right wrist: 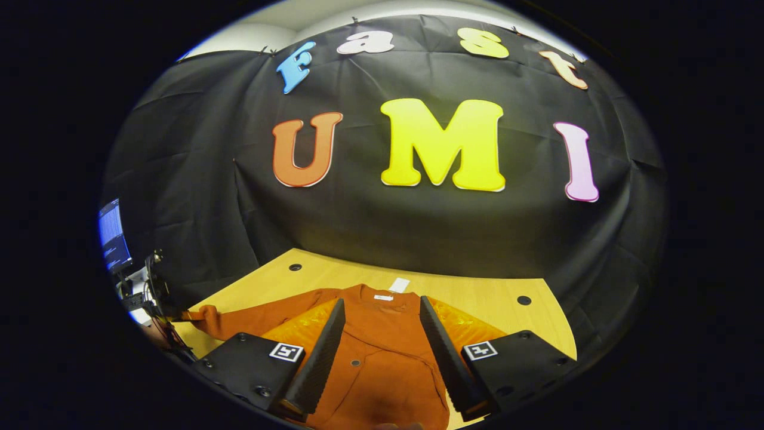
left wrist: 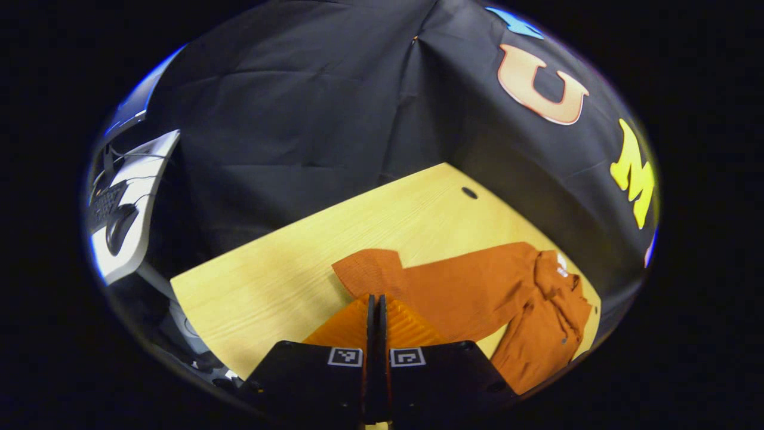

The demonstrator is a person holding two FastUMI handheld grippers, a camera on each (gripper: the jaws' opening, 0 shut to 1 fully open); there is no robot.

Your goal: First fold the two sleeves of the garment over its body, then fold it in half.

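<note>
One orange garment [right wrist: 382, 352] lies flat on the light wooden desk [left wrist: 268, 280]. It has a row of small round buttons down its front and a white tag at the neck, which points to the far edge of the desk by the black cloth wall [right wrist: 382, 239]. One sleeve [left wrist: 373, 272] shows in the left gripper view, stretched out away from the body toward the bare half of the desk. Its cuff end lies flat on the wood.

Two grippers are here. The left gripper [left wrist: 376, 307] has its two fingers pressed tight together, with no gap you can see. They are above the desk, just near the sleeve. I cannot tell if any cloth is caught between them.

The right gripper [right wrist: 382, 322] has its two fingers wide apart. The body of the garment shows in the gap between them, with one button in the middle. The fingers do not pinch anything.

Two dark round holes are in the desk near its far edge, one toward each far corner. One small white paper slip [right wrist: 399, 285] lies on the wood just past the neck of the garment.

Off the left edge of the desk stands a white table [left wrist: 140, 203] with one keyboard [left wrist: 106, 204], one dark mouse [left wrist: 119, 227] and some wires. One lit screen [right wrist: 113, 236] glows beside it.
</note>
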